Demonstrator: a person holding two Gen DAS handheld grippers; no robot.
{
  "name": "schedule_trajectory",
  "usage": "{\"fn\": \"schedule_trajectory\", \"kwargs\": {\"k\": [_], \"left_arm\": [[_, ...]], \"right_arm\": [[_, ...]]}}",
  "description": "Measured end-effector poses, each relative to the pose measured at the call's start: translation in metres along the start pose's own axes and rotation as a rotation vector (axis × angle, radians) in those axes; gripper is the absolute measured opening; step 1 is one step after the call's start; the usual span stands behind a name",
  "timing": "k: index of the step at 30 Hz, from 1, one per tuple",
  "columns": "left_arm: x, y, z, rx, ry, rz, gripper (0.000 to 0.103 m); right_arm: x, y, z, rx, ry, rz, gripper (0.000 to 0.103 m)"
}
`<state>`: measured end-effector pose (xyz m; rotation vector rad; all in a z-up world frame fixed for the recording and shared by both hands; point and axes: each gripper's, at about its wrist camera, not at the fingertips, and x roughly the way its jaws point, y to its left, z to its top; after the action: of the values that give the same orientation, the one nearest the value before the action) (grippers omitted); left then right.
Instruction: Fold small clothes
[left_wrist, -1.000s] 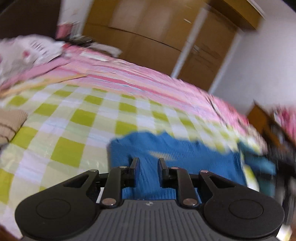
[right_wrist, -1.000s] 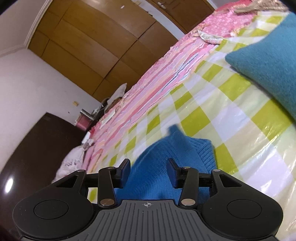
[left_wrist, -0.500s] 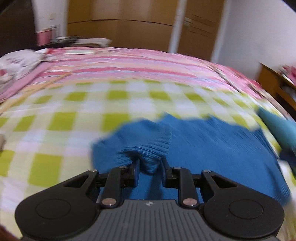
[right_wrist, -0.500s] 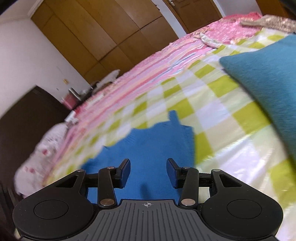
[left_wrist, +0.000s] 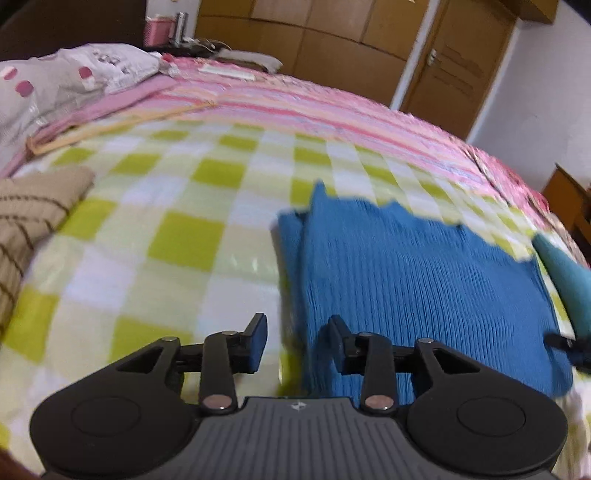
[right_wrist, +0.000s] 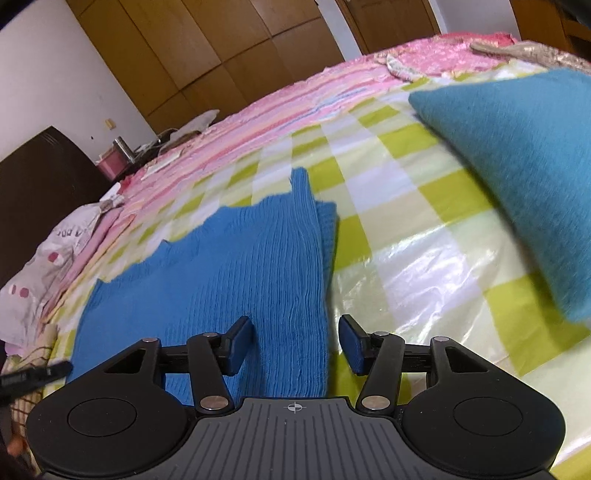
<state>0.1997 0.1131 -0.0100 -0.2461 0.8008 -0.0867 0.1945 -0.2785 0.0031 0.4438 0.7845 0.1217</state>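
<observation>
A blue knitted garment (left_wrist: 413, 280) lies folded flat on the green-and-white checked bed cover (left_wrist: 177, 236). My left gripper (left_wrist: 297, 341) hovers over the garment's left edge, its jaws opening, and no cloth is pinched between them. In the right wrist view the same blue garment (right_wrist: 229, 273) spreads left of centre. My right gripper (right_wrist: 295, 343) straddles its right edge, jaws opening, the pads clear of the cloth. The tip of the other gripper (right_wrist: 33, 374) shows at the far left.
A teal folded garment (right_wrist: 524, 147) lies to the right of the blue one. A tan striped garment (left_wrist: 26, 218) sits at the left of the bed. A pillow (left_wrist: 66, 77), a pink striped blanket (left_wrist: 332, 110) and wooden wardrobes (left_wrist: 332, 40) lie beyond.
The left gripper let go of the blue fold it pinched half a second ago and shifted left to the garment's edge. Both grippers widened. The garment now lies flat with its side folded over.
</observation>
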Motion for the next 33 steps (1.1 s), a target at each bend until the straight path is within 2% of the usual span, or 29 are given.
{"fn": "schedule_trajectory", "kwargs": {"k": [3, 7, 9, 10, 11, 15, 18, 19, 20, 22, 23, 33], "left_arm": [[0.006, 0.000, -0.007, -0.012, 0.026, -0.014, 0.042], [0.008, 0.000, -0.009, -0.021, 0.038, -0.035, 0.042], [0.006, -0.003, -0.008, -0.017, 0.051, -0.064, 0.041], [0.003, -0.003, -0.009, -0.021, 0.054, -0.090, 0.041], [0.001, -0.004, -0.011, -0.021, 0.056, -0.111, 0.041], [0.005, -0.006, -0.018, -0.012, 0.060, -0.088, 0.041], [0.006, -0.009, -0.015, -0.018, 0.062, -0.086, 0.041], [0.006, -0.010, -0.015, -0.016, 0.063, -0.096, 0.037], [0.005, -0.010, -0.014, -0.016, 0.064, -0.113, 0.026], [0.003, -0.012, -0.015, -0.004, 0.065, -0.110, 0.020], [0.002, -0.011, -0.016, 0.000, 0.066, -0.113, 0.018], [-0.028, -0.012, -0.042, 0.012, 0.126, -0.181, 0.016]], "right_arm": [[-0.004, 0.004, -0.001, 0.013, 0.018, 0.043, 0.053], [0.000, 0.006, -0.004, -0.002, 0.037, 0.023, 0.052], [0.000, 0.005, -0.004, 0.015, 0.040, 0.028, 0.045], [0.000, 0.005, -0.003, 0.031, 0.050, 0.041, 0.036], [0.000, 0.005, -0.003, 0.042, 0.059, 0.055, 0.032], [0.002, 0.007, -0.005, 0.027, 0.065, 0.045, 0.032], [0.002, 0.006, -0.005, 0.048, 0.069, 0.071, 0.034], [0.002, 0.006, -0.005, 0.048, 0.073, 0.077, 0.033], [0.002, 0.007, -0.006, 0.044, 0.080, 0.085, 0.029], [0.000, 0.005, -0.008, 0.053, 0.092, 0.094, 0.018], [-0.002, 0.004, -0.008, 0.056, 0.094, 0.100, 0.016], [-0.046, -0.007, -0.029, 0.044, 0.138, 0.122, 0.014]]}}
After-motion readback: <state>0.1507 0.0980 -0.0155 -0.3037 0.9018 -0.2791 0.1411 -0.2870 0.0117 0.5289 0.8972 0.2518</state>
